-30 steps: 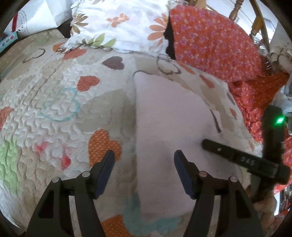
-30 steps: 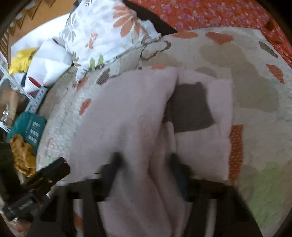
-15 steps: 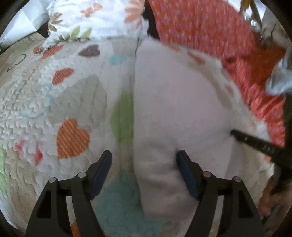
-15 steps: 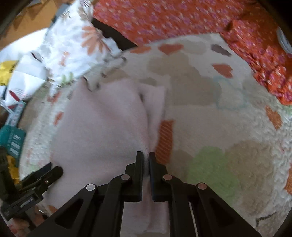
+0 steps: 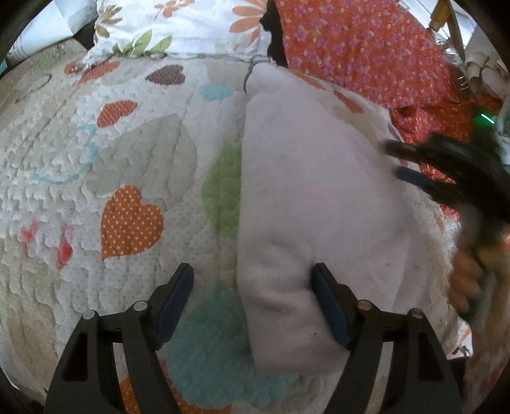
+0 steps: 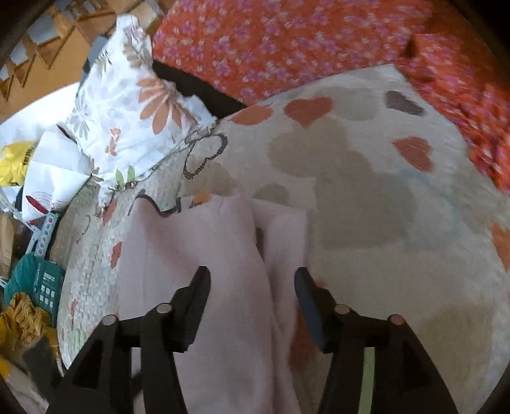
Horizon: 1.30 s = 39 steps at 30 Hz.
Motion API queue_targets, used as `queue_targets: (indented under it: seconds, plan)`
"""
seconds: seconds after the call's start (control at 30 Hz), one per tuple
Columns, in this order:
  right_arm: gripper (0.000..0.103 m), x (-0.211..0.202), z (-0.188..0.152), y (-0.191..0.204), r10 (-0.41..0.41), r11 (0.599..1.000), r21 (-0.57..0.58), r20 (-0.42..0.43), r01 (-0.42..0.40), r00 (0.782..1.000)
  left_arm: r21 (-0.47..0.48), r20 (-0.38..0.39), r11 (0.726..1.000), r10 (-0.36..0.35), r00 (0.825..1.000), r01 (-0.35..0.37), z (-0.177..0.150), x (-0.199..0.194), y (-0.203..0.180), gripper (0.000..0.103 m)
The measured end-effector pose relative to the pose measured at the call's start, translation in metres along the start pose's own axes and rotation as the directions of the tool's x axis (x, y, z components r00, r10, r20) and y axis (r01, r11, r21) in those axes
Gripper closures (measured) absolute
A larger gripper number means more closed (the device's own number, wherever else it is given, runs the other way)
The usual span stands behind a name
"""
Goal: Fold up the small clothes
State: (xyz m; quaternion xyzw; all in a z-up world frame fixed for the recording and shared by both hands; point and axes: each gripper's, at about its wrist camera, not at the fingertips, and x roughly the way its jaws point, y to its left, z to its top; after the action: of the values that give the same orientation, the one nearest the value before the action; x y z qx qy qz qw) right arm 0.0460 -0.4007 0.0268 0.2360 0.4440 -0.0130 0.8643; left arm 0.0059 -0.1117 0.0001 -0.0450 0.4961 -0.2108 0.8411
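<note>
Pale pink garment [image 5: 318, 191] folded lengthwise on heart-print quilt [image 5: 134, 165], short of floral pillow [image 5: 178, 28] at far edge. Left gripper [image 5: 251, 296] spread wide over near folded edge, unclamped. Right gripper [image 6: 251, 286] just opening above cloth, gripping nothing.

My left gripper [image 5: 251, 283], black angular plastic arms, dark blue pads [image 5: 328, 305], round silver screw heads, my right gripper [image 6: 251, 283], same black frame and silver screws, small green light on its body seen from my left camera
</note>
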Motion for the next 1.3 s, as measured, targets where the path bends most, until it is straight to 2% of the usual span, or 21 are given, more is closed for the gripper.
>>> queue_targets:
  seconds: [0.07, 0.13, 0.2, 0.23, 0.3, 0.33, 0.37, 0.4, 0.43, 0.53, 0.63, 0.7, 0.77, 0.83, 0.9, 1.0, 1.1, 1.2, 1.3]
  plan:
    - [0.044, 0.030, 0.008, 0.004, -0.010, 1.000, -0.021, -0.052, 0.009, 0.999, 0.026, 0.023, 1.000, 0.013, 1.000, -0.013, -0.001, -0.006, -0.003, 0.028]
    - [0.085, 0.047, 0.008, 0.005, 0.032, 0.999, -0.020, -0.089, -0.034, 0.996, 0.045, 0.040, 0.999, 0.027, 0.999, -0.028, -0.002, -0.011, -0.003, 0.028]
    - [0.087, 0.044, 0.011, 0.008, 0.060, 0.998, -0.007, -0.058, -0.060, 0.997, 0.044, 0.043, 0.999, 0.028, 0.999, -0.030, 0.000, -0.013, 0.000, 0.028]
    - [0.088, 0.035, 0.016, 0.009, 0.056, 0.998, -0.001, -0.016, -0.056, 0.998, 0.042, 0.043, 0.999, 0.026, 0.999, -0.027, 0.000, -0.014, 0.002, 0.028]
    - [0.090, 0.021, 0.022, 0.012, -0.008, 1.000, -0.011, 0.049, 0.008, 0.999, 0.030, 0.042, 0.999, 0.014, 0.999, -0.015, 0.003, -0.015, 0.006, 0.028]
    - [0.094, 0.013, 0.024, 0.014, -0.067, 0.997, -0.025, 0.089, 0.070, 0.994, 0.020, 0.038, 1.000, 0.003, 0.999, -0.004, 0.004, -0.016, 0.007, 0.028]
    - [0.094, 0.008, 0.025, 0.018, -0.165, 0.984, -0.047, 0.135, 0.172, 0.977, 0.014, 0.035, 1.000, -0.003, 0.999, 0.002, 0.006, -0.017, 0.009, 0.028]
    - [0.097, 0.006, 0.025, 0.020, -0.217, 0.972, -0.058, 0.151, 0.228, 0.964, 0.012, 0.032, 1.000, 0.000, 0.999, 0.000, 0.006, -0.018, 0.009, 0.028]
    - [0.097, 0.011, 0.024, 0.022, -0.297, 0.946, -0.084, 0.155, 0.312, 0.942, 0.013, 0.033, 1.000, 0.006, 0.999, -0.007, 0.006, -0.018, 0.010, 0.028]
    - [0.097, 0.024, 0.021, 0.013, -0.348, 0.933, -0.061, 0.098, 0.354, 0.933, 0.007, 0.034, 1.000, 0.007, 0.999, -0.008, 0.006, -0.019, 0.012, 0.028]
    - [0.097, 0.012, 0.015, 0.000, -0.252, 0.968, 0.018, 0.086, 0.251, 0.964, 0.013, 0.052, 0.999, 0.031, 0.998, -0.032, 0.005, -0.024, 0.013, 0.028]
    - [0.094, -0.003, 0.010, 0.002, -0.199, 0.980, 0.034, 0.102, 0.197, 0.975, 0.024, 0.078, 0.998, 0.063, 0.995, -0.065, 0.005, -0.031, 0.013, 0.028]
    - [0.086, -0.023, 0.001, 0.008, -0.160, 0.987, 0.013, 0.128, 0.160, 0.979, 0.030, 0.115, 0.994, 0.098, 0.989, -0.102, 0.005, -0.040, 0.015, 0.028]
    - [0.067, -0.037, -0.010, 0.017, -0.115, 0.993, -0.020, 0.130, 0.119, 0.985, 0.028, 0.153, 0.990, 0.136, 0.979, -0.142, 0.005, -0.051, 0.018, 0.028]
    - [0.064, -0.049, -0.027, 0.028, -0.086, 0.993, -0.068, 0.120, 0.094, 0.989, 0.022, 0.178, 0.984, 0.169, 0.970, -0.175, 0.005, -0.059, 0.021, 0.028]
    - [0.056, -0.055, -0.056, 0.036, -0.078, 0.990, -0.107, 0.087, 0.087, 0.993, 0.006, 0.198, 0.977, 0.209, 0.958, -0.214, 0.001, -0.069, 0.026, 0.027]
    - [0.056, -0.048, -0.086, 0.035, -0.089, 0.988, -0.127, 0.024, 0.091, 0.996, 0.005, 0.214, 0.971, 0.234, 0.949, -0.240, -0.003, -0.077, 0.028, 0.027]
    - [0.056, -0.036, -0.103, 0.030, -0.131, 0.982, -0.138, -0.022, 0.127, 0.991, 0.018, 0.229, 0.966, 0.247, 0.942, -0.258, -0.008, -0.082, 0.026, 0.027]
    - [0.055, -0.032, -0.110, 0.021, -0.132, 0.984, -0.122, -0.039, 0.126, 0.990, 0.030, 0.239, 0.963, 0.255, 0.937, -0.269, -0.011, -0.085, 0.024, 0.026]
